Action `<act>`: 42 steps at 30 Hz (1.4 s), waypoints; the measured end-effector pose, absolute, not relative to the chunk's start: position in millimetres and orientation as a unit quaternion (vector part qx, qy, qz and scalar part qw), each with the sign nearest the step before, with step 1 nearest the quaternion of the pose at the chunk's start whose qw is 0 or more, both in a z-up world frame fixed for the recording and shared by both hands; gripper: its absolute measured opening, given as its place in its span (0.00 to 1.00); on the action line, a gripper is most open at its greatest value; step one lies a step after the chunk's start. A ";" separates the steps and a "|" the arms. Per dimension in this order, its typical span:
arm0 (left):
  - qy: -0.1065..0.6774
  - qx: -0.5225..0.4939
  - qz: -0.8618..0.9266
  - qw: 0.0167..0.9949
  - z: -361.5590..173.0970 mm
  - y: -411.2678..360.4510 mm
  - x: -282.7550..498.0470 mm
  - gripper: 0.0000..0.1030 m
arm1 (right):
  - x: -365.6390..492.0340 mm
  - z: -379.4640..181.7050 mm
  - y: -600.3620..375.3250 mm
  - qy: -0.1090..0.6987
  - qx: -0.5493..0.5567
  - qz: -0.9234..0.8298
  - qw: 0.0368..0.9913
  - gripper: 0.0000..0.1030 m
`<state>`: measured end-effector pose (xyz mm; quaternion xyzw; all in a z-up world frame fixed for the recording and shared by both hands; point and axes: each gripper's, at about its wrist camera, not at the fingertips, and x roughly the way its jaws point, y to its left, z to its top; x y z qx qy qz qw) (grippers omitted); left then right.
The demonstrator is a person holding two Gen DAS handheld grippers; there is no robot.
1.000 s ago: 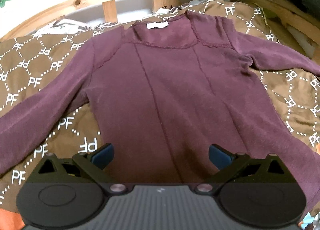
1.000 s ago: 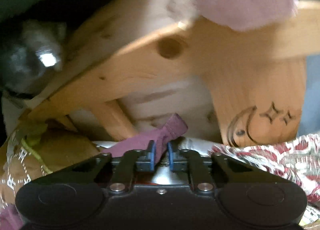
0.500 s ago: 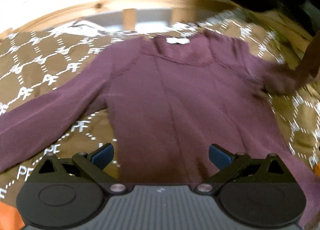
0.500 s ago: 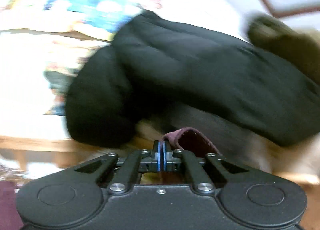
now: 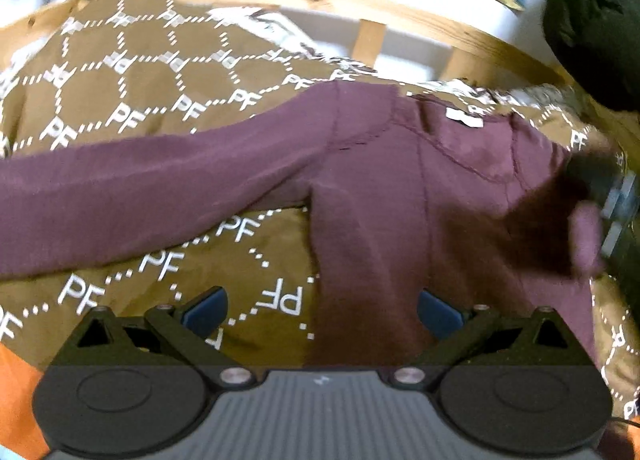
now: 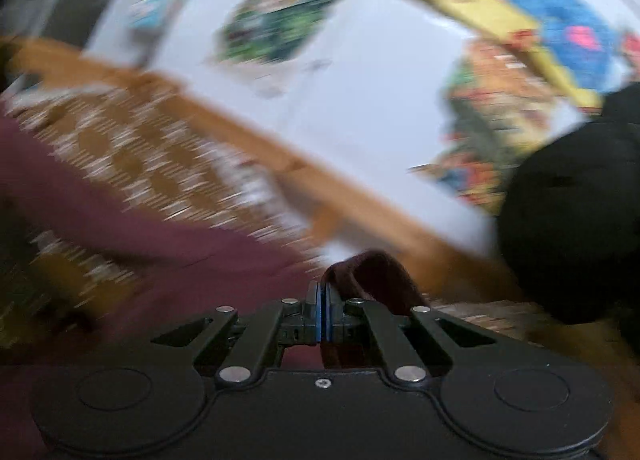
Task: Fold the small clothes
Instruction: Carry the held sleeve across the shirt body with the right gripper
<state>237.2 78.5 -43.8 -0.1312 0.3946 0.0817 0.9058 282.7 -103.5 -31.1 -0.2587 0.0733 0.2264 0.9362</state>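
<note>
A maroon long-sleeved top (image 5: 380, 187) lies front up on a brown blanket (image 5: 132, 79) printed with white "PF" letters. Its left sleeve (image 5: 120, 191) stretches out to the left. My left gripper (image 5: 322, 310) is open and empty, low over the top's lower left edge. My right gripper (image 6: 322, 310) is shut on the cuff of the right sleeve (image 6: 372, 272), which is lifted and carried over the body of the top. In the left wrist view that folded sleeve (image 5: 560, 227) shows at the right with the right gripper (image 5: 612, 195) behind it, blurred.
A wooden bed rail (image 5: 400, 15) with slats runs along the far side of the blanket. A black padded garment (image 5: 596, 19) hangs at the upper right. Colourful posters (image 6: 280, 15) cover the white wall. An orange cloth (image 5: 16, 400) lies at the lower left.
My right gripper closed fully on the right sleeve cuff, lifted it and swung it left over the top. My left gripper shifted left toward the top's left side and stayed open.
</note>
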 end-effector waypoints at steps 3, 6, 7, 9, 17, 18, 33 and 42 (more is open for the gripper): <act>0.397 -0.137 0.088 0.903 -47.3 86.3 235.0 1.00 | 267.5 -59.9 -77.6 0.096 -0.283 0.269 0.916 0.00; 0.399 -0.133 0.095 0.902 -49.7 89.9 233.6 1.00 | 254.4 -79.2 -64.0 0.115 -0.305 0.302 0.896 0.00; 0.398 -0.134 0.097 0.902 -50.3 91.3 233.1 1.00 | 251.2 -84.6 -60.7 0.125 -0.310 0.313 0.889 0.00; 0.397 -0.140 0.097 0.902 -50.7 93.7 232.7 1.00 | 247.9 -91.6 -59.4 0.144 -0.309 0.324 0.882 0.00; 0.376 -0.146 0.078 0.912 -40.4 87.7 232.0 1.00 | 237.1 -96.8 -65.8 0.199 -0.294 0.365 0.861 0.20; 0.374 -0.145 0.076 0.913 -39.4 86.4 232.3 1.00 | 235.0 -96.5 -65.4 0.199 -0.298 0.366 0.859 0.23; 0.416 -0.078 0.064 0.904 -55.7 65.1 237.8 1.00 | 248.4 -70.7 -139.8 0.322 -0.078 0.296 0.896 0.52; 0.384 -0.082 0.061 0.918 -45.4 66.9 227.0 1.00 | 289.3 -74.8 -133.8 0.372 -0.023 0.248 0.894 0.06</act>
